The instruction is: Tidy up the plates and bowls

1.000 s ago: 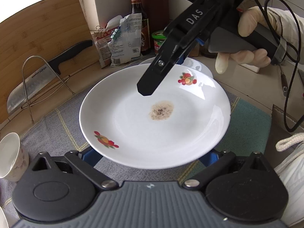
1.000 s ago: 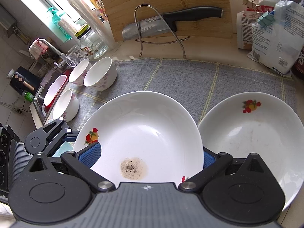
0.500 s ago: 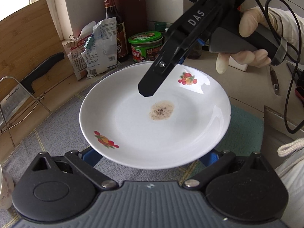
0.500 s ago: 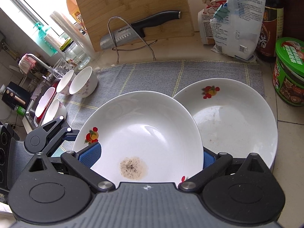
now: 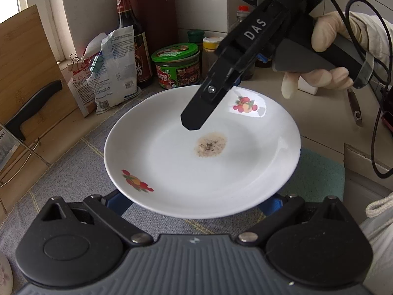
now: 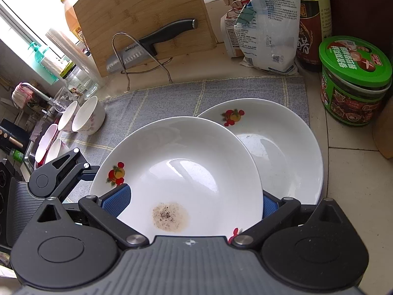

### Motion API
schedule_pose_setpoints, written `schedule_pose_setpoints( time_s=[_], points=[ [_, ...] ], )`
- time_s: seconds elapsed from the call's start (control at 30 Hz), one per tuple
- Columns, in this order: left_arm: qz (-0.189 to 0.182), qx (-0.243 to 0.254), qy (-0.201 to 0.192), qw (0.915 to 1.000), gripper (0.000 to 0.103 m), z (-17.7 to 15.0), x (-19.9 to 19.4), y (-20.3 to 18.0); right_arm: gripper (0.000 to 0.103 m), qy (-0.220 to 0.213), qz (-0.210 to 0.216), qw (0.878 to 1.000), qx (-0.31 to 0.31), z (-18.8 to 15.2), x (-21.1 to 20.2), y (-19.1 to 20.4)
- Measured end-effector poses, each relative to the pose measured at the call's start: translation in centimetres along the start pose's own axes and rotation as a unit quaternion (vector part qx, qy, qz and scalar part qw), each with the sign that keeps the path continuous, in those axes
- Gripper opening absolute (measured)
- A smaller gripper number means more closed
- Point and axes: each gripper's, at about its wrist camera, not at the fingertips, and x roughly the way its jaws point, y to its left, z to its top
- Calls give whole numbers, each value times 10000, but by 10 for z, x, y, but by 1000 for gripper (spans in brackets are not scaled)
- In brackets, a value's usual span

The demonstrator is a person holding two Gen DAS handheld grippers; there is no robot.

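Observation:
A white plate with fruit decals and a brown stain (image 5: 196, 172) (image 6: 184, 167) is held in the air between both grippers. My left gripper (image 5: 195, 198) has its blue pads spread wide at the plate's near rim, which hides the fingertips. My right gripper (image 6: 191, 196) holds it the same way. Seen from the left wrist, one right finger (image 5: 194, 120) lies over the plate's far side. A second, smeared fruit-decal plate (image 6: 282, 152) lies on the grey mat (image 6: 221, 91), partly under the held plate.
Several small bowls (image 6: 88, 115) stand at the mat's left end. A knife on a wire rack (image 6: 147, 46) leans against a cutting board (image 6: 142, 12). Bags (image 6: 267, 24), a dark bottle (image 6: 312, 24) and a green-lidded jar (image 6: 353, 81) crowd the right. A gloved hand (image 5: 326, 34) holds the right gripper.
Both grippers have carried the stained plate to the right along the mat. It now overlaps the second plate, and the jar and bottle have come into view.

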Motion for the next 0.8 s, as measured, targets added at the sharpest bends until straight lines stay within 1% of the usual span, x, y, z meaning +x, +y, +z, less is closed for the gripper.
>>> schedule_pose_setpoints(
  time_s=[0.8],
  points=[
    [-147, 136, 186, 9996, 102, 9, 29, 3, 103, 28, -84, 9995, 302, -2, 6, -31]
  ],
)
